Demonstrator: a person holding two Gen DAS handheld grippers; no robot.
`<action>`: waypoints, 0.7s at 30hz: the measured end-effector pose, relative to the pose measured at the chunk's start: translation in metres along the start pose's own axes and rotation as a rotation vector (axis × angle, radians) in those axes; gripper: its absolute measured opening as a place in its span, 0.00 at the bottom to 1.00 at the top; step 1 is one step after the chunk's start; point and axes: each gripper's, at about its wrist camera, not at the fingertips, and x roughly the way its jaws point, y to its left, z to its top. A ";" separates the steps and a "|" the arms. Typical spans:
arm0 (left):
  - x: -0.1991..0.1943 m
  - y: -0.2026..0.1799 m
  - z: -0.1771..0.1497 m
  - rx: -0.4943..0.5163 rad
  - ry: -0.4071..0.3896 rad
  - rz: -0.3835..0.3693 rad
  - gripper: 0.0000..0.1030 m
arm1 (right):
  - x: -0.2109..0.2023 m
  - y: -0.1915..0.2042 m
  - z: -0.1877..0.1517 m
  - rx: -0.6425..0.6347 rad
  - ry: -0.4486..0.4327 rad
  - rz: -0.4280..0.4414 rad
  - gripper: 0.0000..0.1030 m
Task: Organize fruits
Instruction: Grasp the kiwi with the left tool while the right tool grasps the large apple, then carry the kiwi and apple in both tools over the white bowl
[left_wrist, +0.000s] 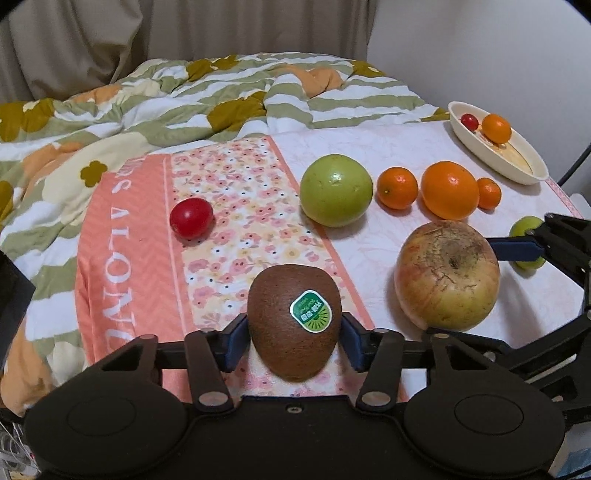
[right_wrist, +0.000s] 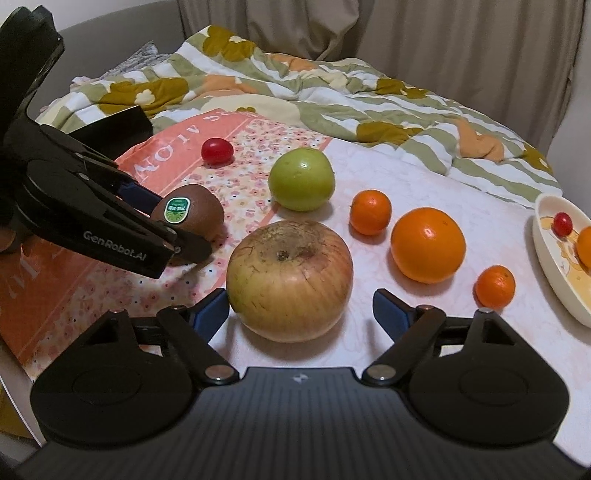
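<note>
My left gripper is shut on a brown kiwi with a green sticker, low over the flowered cloth; the kiwi also shows in the right wrist view. My right gripper is open, its blue pads either side of a big russet apple, with a gap on the right. A green apple, a large orange, two small tangerines and a cherry tomato lie on the bed. A cream oval dish holds a cherry tomato and a tangerine.
A rumpled striped and flowered quilt covers the far side of the bed. A small green fruit lies behind the right gripper's finger. Curtains hang behind. The bed's edge runs along the right by the dish.
</note>
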 end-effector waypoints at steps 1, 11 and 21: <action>0.000 -0.001 0.000 0.004 0.000 0.003 0.55 | 0.000 0.000 0.001 -0.003 -0.001 0.004 0.95; -0.005 0.004 -0.006 -0.021 0.007 0.018 0.54 | 0.008 0.000 0.006 -0.028 -0.007 0.039 0.91; -0.012 0.005 -0.013 -0.050 0.000 0.033 0.53 | 0.008 0.001 0.010 -0.029 -0.014 0.053 0.87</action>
